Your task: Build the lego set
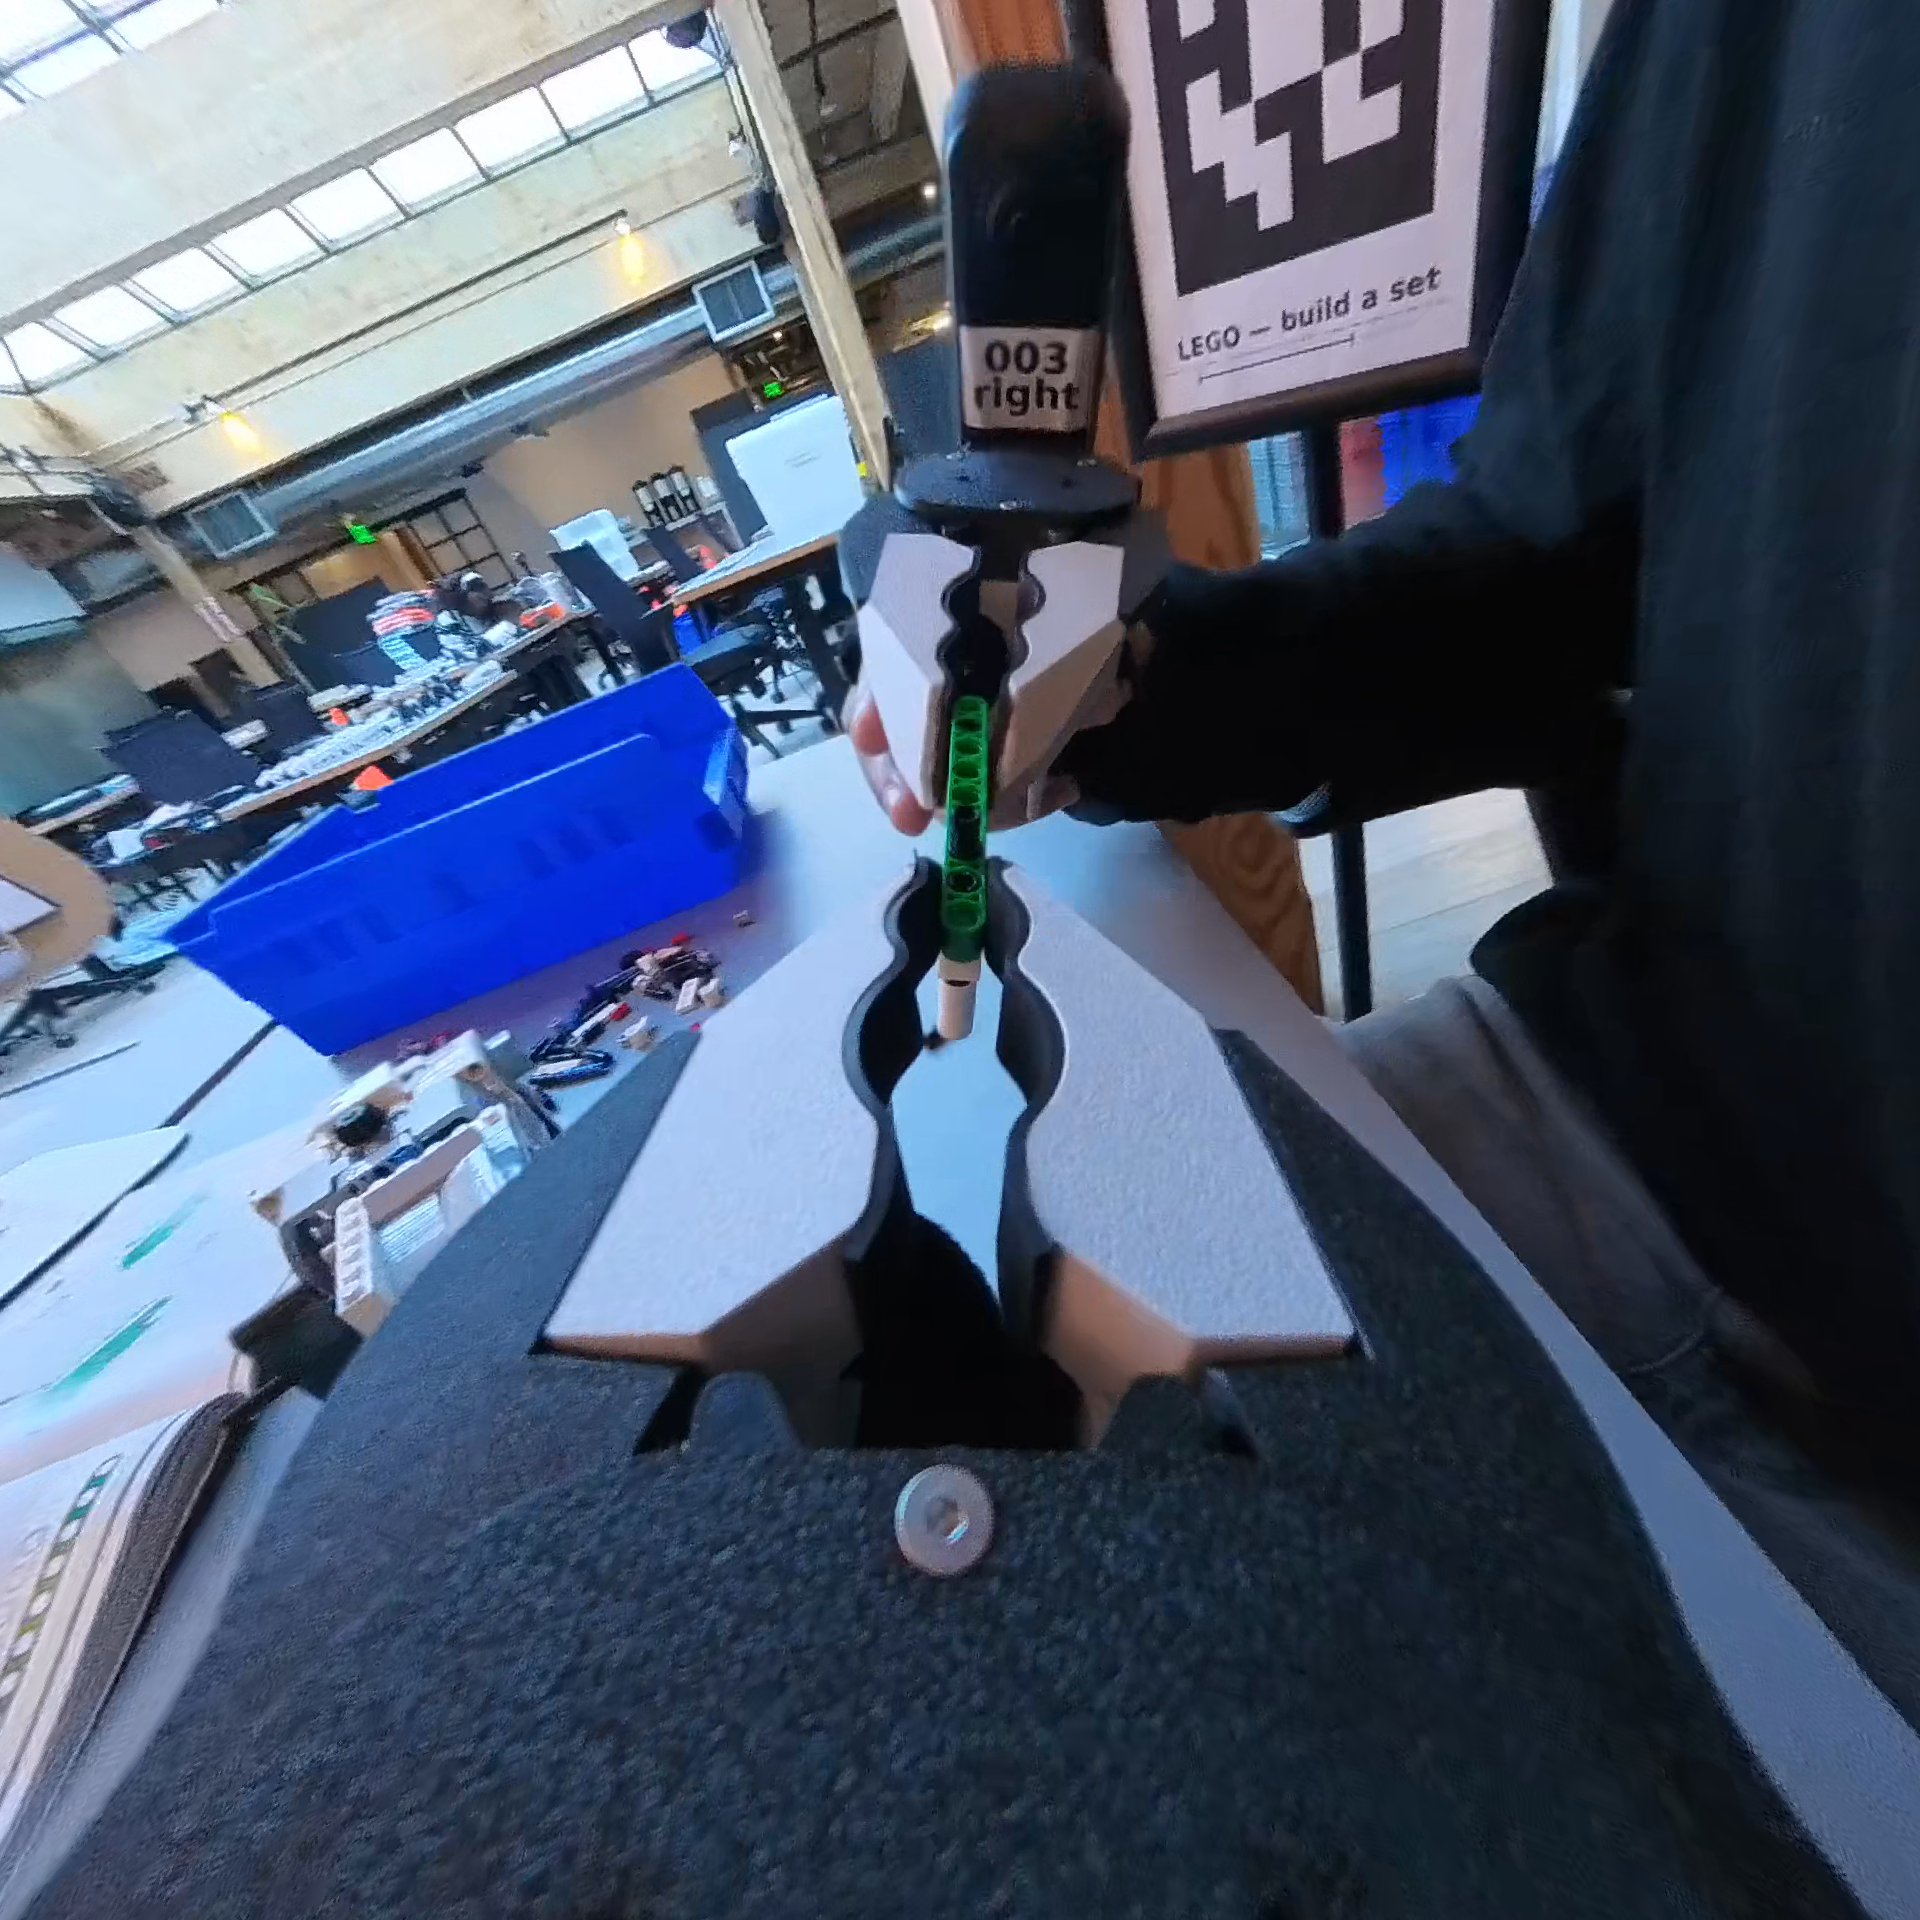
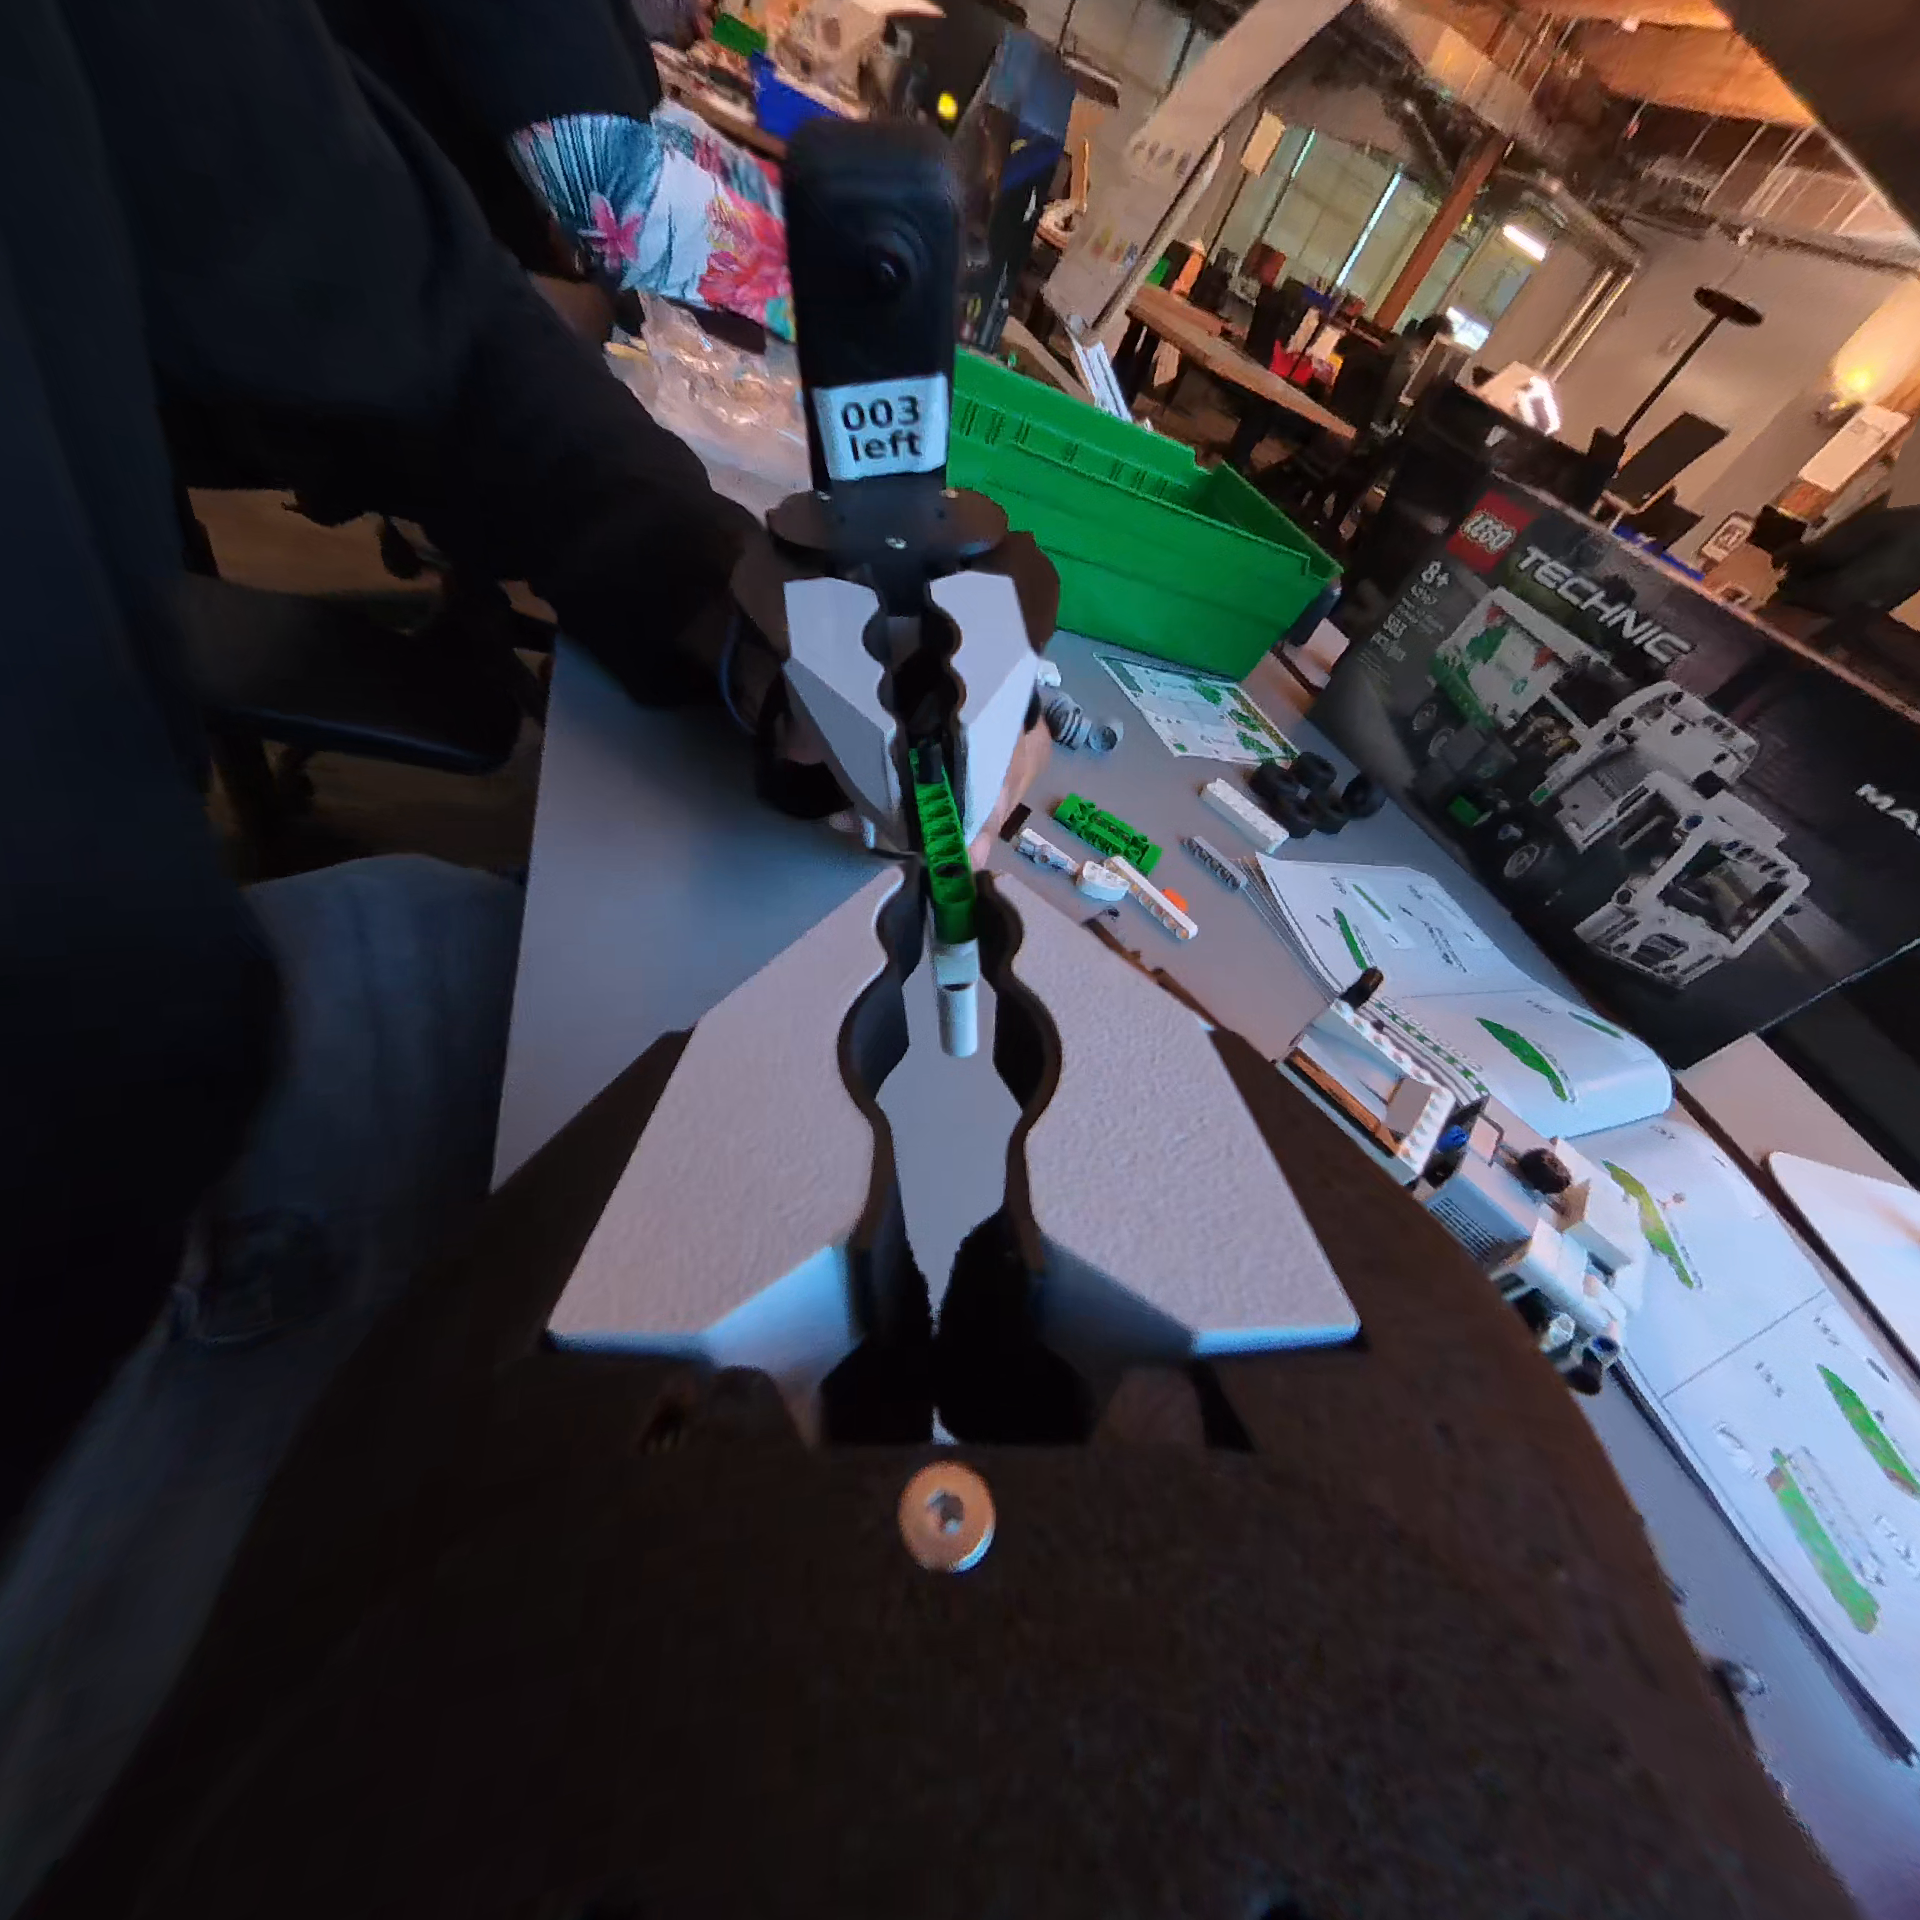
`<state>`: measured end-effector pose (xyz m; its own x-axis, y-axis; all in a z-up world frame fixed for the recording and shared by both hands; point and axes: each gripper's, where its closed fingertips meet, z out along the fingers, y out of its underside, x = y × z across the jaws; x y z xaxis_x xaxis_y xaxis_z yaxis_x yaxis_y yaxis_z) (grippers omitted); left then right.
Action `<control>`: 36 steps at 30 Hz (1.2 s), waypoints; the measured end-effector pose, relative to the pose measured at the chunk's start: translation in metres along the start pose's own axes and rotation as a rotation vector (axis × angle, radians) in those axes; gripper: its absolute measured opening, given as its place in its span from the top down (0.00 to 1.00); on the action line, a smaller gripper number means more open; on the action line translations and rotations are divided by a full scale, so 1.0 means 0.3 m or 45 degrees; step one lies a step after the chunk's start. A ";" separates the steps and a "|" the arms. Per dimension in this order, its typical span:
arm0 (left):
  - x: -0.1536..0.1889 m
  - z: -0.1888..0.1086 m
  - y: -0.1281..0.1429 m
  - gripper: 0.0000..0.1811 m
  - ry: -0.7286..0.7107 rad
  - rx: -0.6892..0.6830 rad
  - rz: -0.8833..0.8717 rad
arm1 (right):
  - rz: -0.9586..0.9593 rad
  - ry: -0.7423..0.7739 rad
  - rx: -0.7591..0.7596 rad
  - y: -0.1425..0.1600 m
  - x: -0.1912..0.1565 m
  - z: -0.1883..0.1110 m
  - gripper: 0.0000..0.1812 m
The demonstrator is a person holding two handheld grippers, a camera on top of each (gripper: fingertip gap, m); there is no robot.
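A green Technic beam [image 1: 964, 831] with holes is held in the air between the two grippers, which face each other tip to tip. My left gripper [image 1: 956, 885] is shut on its near end, where a white connector [image 1: 954, 1003] sticks back between the fingers. My right gripper [image 1: 971, 800] grips the far end. In the right wrist view the right gripper [image 2: 943, 891] is shut on the green beam [image 2: 940, 862], with a white connector [image 2: 956, 997] between its fingers. The left gripper [image 2: 930, 831] holds the other end.
A blue bin [image 1: 488, 862] and loose bricks [image 1: 665, 977] lie on the grey table. A green bin [image 2: 1122, 540], the set's box [image 2: 1610, 790], an open instruction booklet [image 2: 1455, 977], black tyres [image 2: 1309, 800], loose parts [image 2: 1112, 831] and a partly built white model [image 2: 1455, 1143] are to the right. Only a small space, under 4 cm, lies between the two pairs of fingers.
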<state>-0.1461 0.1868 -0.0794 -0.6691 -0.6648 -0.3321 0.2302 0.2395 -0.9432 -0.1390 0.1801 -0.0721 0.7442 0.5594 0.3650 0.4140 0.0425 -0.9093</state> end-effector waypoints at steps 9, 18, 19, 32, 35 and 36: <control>0.035 0.002 -0.006 0.97 0.118 0.006 -0.072 | 0.009 -0.109 0.073 -0.016 -0.044 0.007 0.96; 0.027 0.007 0.011 0.97 0.105 -0.018 -0.114 | 0.034 -0.078 0.093 -0.009 -0.035 0.018 0.96; 0.024 0.011 0.020 0.97 0.090 -0.034 -0.102 | 0.028 -0.068 0.074 -0.001 -0.031 0.018 0.96; -0.028 0.229 0.267 0.82 -0.270 -0.757 -0.384 | -0.562 0.731 -0.778 0.432 0.248 -0.337 0.96; -0.031 0.279 0.289 0.85 -0.202 -0.801 -0.258 | -0.573 0.733 -0.684 0.416 0.232 -0.322 0.96; -0.028 0.287 0.287 0.86 -0.131 -0.808 -0.231 | -0.556 0.743 -0.639 0.399 0.236 -0.328 0.96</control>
<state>-0.0599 0.1521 -0.1585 -0.5798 -0.7904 -0.1977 -0.3612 0.4668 -0.8072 0.0147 0.1435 -0.1353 0.5579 0.0603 0.8277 0.8029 -0.2913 -0.5200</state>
